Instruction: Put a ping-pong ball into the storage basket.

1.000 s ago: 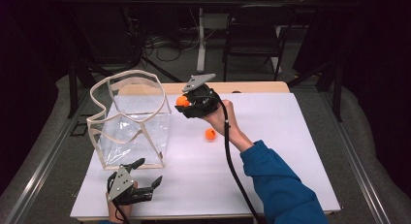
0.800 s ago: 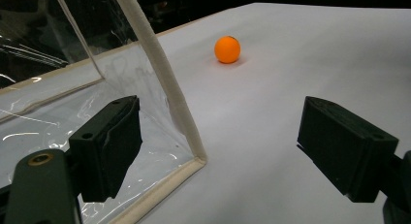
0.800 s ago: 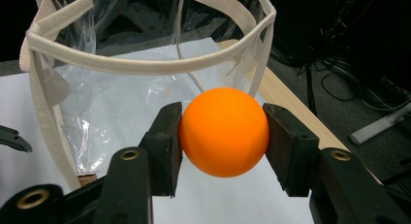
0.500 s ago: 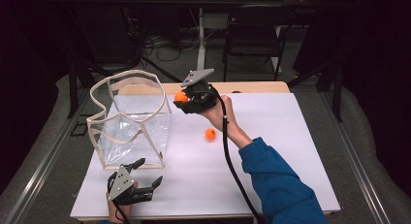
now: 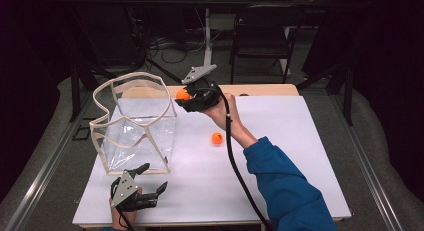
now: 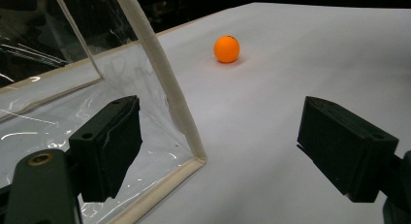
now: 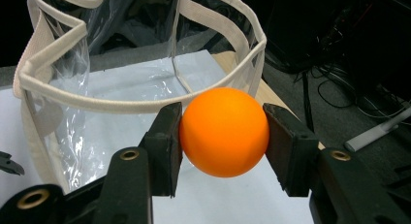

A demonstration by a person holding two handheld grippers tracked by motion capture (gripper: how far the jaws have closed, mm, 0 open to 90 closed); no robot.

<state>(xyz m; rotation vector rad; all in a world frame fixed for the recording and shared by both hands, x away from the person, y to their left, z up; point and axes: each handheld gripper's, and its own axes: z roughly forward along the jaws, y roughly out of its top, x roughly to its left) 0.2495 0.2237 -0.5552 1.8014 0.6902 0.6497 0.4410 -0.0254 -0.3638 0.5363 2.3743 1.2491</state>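
Two small orange plastic balls matter here: one ball is pinched between the pads of the right gripper, raised beside the open rim of the clear plastic bag with beige fabric trim, seemingly so it can drop inside. A second orange ball waits on the white table. Near the bag's bottom corner, the left gripper rests with jaws spread, holding nothing.
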